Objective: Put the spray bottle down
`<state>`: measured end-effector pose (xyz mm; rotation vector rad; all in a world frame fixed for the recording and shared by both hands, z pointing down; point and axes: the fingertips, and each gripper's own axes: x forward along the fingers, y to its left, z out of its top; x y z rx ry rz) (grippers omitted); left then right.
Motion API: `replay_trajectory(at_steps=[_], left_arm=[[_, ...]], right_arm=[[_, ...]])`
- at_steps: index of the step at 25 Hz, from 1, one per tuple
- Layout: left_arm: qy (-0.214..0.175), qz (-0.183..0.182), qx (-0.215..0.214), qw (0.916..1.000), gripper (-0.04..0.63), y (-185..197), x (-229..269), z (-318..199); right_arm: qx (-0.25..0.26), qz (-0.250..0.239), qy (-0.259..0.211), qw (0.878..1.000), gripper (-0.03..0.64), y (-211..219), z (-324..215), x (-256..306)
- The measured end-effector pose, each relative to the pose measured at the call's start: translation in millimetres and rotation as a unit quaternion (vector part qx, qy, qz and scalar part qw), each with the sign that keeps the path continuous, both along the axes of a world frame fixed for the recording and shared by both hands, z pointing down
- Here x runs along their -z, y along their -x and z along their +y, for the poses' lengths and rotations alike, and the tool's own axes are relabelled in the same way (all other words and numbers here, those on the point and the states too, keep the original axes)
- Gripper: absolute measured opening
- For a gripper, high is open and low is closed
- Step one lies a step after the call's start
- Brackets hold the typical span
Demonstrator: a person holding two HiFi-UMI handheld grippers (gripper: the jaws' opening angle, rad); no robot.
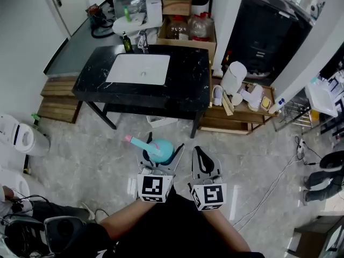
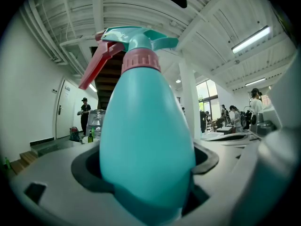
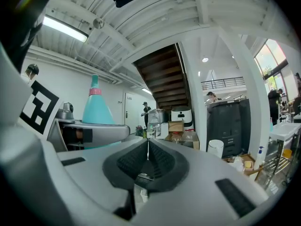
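In the head view, I am holding the teal spray bottle (image 1: 159, 150) in my left gripper (image 1: 162, 157) over the floor, well apart from the black tabletop (image 1: 188, 90). In the left gripper view, my jaws are pinching the bottle's body. In the right gripper view, my right gripper (image 3: 148, 150) is pressing its jaws together on nothing. The bottle is not yet set down, so I judge that the whole placing is left to do.

Left gripper (image 1: 162, 152) clamped, right gripper (image 1: 199, 150) closed
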<state>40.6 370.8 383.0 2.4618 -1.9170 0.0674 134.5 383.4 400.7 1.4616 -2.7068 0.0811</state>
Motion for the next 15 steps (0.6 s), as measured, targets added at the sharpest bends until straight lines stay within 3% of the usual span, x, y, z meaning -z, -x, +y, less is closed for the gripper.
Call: replay_trajectory(at_steps=[6,10,15], left_arm=[[-0.006,0.004,-0.026,0.9996,0.448,-2.2,-3.7,-62.8],[0.001,0.001,-0.038,0.9993,0.448,7.9,-11.8,-110.2],[0.004,0.004,-0.027,0.9996,0.448,35.1,-14.1,-175.0]], right_arm=[[-0.007,-0.002,-0.013,1.000,0.015,12.1,-63.6,9.4],[0.010,-0.003,0.005,1.000,0.015,36.2,-112.1,0.3],[0.011,-0.002,0.018,1.000,0.015,58.2,-177.8,-1.4]])
